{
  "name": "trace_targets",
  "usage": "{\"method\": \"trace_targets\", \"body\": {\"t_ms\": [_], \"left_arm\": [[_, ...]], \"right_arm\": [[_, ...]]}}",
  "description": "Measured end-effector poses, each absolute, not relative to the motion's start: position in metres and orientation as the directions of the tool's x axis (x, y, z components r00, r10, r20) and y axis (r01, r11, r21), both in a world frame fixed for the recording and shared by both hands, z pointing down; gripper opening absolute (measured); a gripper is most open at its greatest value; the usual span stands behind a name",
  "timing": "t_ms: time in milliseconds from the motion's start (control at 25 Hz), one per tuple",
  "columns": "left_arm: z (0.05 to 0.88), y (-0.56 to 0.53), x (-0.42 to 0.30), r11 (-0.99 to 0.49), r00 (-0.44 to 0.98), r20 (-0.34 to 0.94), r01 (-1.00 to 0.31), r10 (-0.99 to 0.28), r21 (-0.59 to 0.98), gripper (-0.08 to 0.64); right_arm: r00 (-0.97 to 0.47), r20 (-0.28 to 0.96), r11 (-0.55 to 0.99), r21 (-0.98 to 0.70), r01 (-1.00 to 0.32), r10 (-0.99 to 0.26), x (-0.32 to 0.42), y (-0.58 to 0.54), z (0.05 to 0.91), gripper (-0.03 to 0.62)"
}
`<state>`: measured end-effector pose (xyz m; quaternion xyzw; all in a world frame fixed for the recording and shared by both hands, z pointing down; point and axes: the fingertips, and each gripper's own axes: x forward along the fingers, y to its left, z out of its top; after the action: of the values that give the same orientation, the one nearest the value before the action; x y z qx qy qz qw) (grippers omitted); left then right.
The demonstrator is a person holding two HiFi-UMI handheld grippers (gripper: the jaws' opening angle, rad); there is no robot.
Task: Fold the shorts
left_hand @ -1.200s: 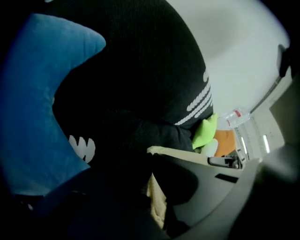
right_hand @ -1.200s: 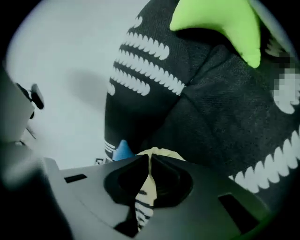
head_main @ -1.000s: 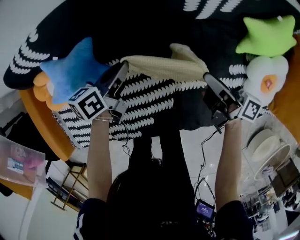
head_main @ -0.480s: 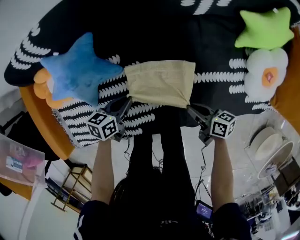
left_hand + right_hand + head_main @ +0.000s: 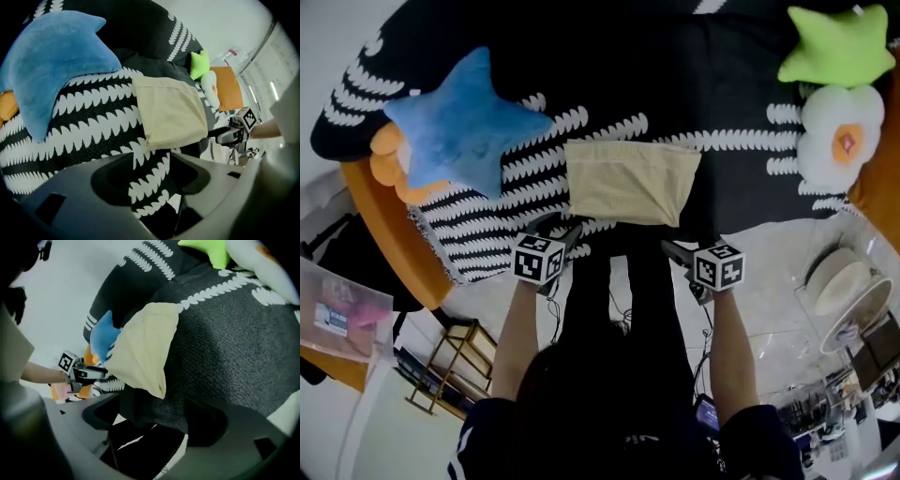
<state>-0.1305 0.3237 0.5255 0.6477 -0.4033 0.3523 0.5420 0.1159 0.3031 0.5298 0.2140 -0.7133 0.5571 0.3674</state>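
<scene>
In the head view, I saw the folded shorts (image 5: 631, 181) lying flat on the patterned blanket (image 5: 487, 220). The left hand-held gripper (image 5: 567, 228) and right hand-held gripper (image 5: 671, 249) sat just short of their near edge.

In the left gripper view, the jaws had just been opening and stood partway apart, with only blanket between them.

In the right gripper view, the jaws had just opened wide and gripped nothing. The shorts lay ahead.

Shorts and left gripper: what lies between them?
Only bare striped blanket separates the left gripper from the shorts, as the left gripper view shows. Its fingers have just been opening, empty.
</scene>
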Motion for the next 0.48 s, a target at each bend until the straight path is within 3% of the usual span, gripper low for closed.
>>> {"method": "trace_targets", "body": {"t_ms": [40, 120, 160, 200, 280, 320, 400, 480], "left_arm": [[0.525, 0.324, -0.129, -0.08, 0.435, 0.889, -0.9, -0.141, 0.428, 0.248], [0.519, 0.32, -0.131, -0.069, 0.425, 0.889, -0.905, -0.172, 0.419, 0.265], [0.511, 0.316, -0.134, -0.057, 0.414, 0.887, -0.91, -0.205, 0.412, 0.267], [0.5, 0.309, -0.137, -0.04, 0.409, 0.877, -0.91, -0.251, 0.413, 0.267], [0.474, 0.288, -0.134, -0.007, 0.442, 0.82, -0.882, -0.363, 0.472, 0.253], [0.463, 0.277, -0.126, -0.006, 0.485, 0.775, -0.849, -0.406, 0.528, 0.201], [0.461, 0.263, -0.102, -0.041, 0.574, 0.708, -0.787, -0.411, 0.615, 0.147], [0.488, 0.269, -0.087, -0.076, 0.587, 0.751, -0.8, -0.303, 0.595, 0.146]], "right_arm": [[-0.614, 0.783, 0.299, -0.613, -0.731, 0.103, 0.121, 0.303, 0.532, 0.448], [-0.592, 0.804, 0.325, -0.576, -0.75, 0.057, 0.127, 0.295, 0.525, 0.437], [-0.597, 0.802, 0.343, -0.564, -0.751, 0.012, 0.126, 0.287, 0.513, 0.403], [-0.61, 0.791, 0.36, -0.555, -0.75, -0.05, 0.122, 0.276, 0.496, 0.329], [-0.665, 0.727, 0.358, -0.583, -0.729, -0.17, 0.108, 0.249, 0.464, 0.069], [-0.713, 0.676, 0.345, -0.634, -0.692, -0.189, 0.097, 0.239, 0.454, 0.011], [-0.785, 0.606, 0.33, -0.721, -0.609, -0.126, 0.07, 0.229, 0.459, 0.011], [-0.738, 0.672, 0.332, -0.684, -0.65, -0.059, 0.062, 0.219, 0.492, 0.011]]}}
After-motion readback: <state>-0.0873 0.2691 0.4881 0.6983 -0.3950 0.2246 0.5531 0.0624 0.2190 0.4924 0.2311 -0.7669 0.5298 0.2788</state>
